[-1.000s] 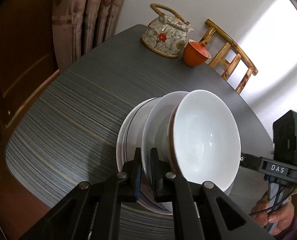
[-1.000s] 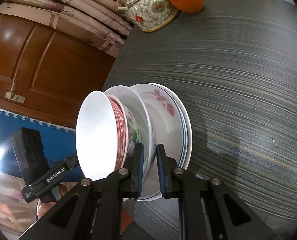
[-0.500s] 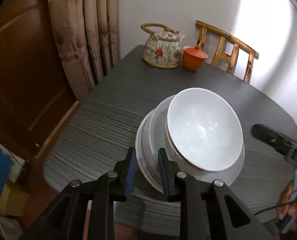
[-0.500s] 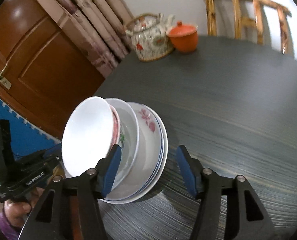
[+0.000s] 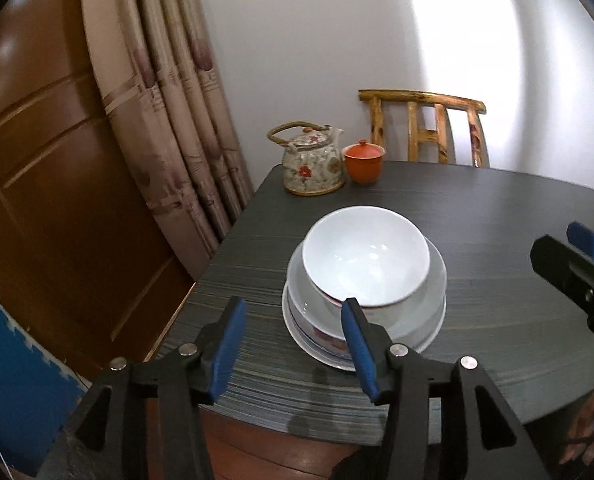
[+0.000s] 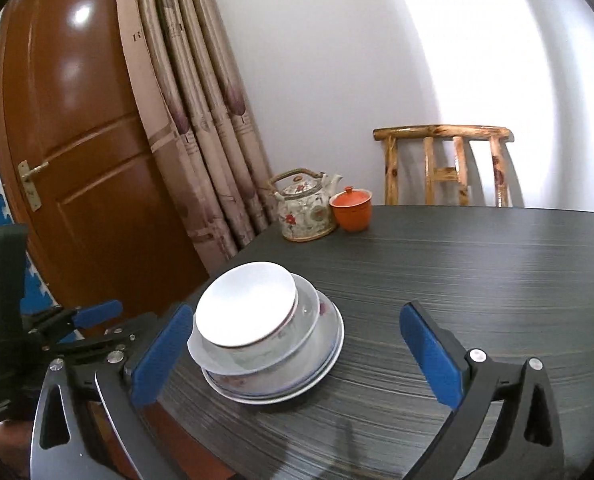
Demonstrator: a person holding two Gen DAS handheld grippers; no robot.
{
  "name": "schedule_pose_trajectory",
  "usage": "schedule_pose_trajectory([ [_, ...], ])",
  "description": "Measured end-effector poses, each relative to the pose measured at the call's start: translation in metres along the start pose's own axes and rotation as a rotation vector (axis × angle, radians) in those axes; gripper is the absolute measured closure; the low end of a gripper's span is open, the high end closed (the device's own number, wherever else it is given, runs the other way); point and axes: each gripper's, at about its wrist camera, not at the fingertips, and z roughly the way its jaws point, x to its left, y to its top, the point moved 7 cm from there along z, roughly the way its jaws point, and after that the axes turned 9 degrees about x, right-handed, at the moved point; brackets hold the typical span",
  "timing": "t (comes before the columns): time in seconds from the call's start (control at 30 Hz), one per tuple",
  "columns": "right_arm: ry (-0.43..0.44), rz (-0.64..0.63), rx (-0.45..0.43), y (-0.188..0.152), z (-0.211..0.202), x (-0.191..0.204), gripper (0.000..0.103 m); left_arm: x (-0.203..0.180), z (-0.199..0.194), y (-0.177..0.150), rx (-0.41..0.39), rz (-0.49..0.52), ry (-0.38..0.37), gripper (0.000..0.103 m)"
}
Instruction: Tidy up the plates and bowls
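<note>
A stack of plates and bowls stands on the dark table point(image 5: 497, 216) near its left front corner. A white bowl point(image 5: 365, 260) sits on top, over a wider bowl point(image 5: 433, 300) and plates point(image 5: 321, 350). The stack also shows in the right wrist view point(image 6: 271, 332), with red flower patterns on the lower pieces. My left gripper point(image 5: 293, 344) is open and empty, drawn back at the stack's near left. My right gripper point(image 6: 297, 352) is open and empty, back from the stack; it also shows at the right edge of the left wrist view point(image 5: 577, 256).
A flowered teapot point(image 5: 313, 164) and an orange lidded cup point(image 5: 363, 162) stand at the table's far left corner. A wooden chair point(image 5: 425, 132) stands behind the table. A curtain point(image 5: 169, 92) and a brown door point(image 5: 49, 184) are at the left.
Both grippers let go of the stack's rims, opened wide and drew back and up. The stack now rests level on the table.
</note>
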Motion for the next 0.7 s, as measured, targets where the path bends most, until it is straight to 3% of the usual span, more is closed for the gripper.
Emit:
schedule_pose_trajectory([
  [0.13,-0.049,-0.006,-0.014,-0.008,-0.010,0.000,0.000,-0.003,-0.014,0.003,-0.051,0.002,-0.024,0.052],
  [0.27,-0.064,0.006,-0.012,-0.017,-0.022,0.003,0.000,0.000,-0.024,0.006,-0.094,-0.013,-0.026,0.041],
  [0.7,-0.062,-0.006,-0.012,-0.020,-0.028,0.014,0.000,-0.007,-0.020,0.004,-0.077,0.009,-0.032,0.041],
])
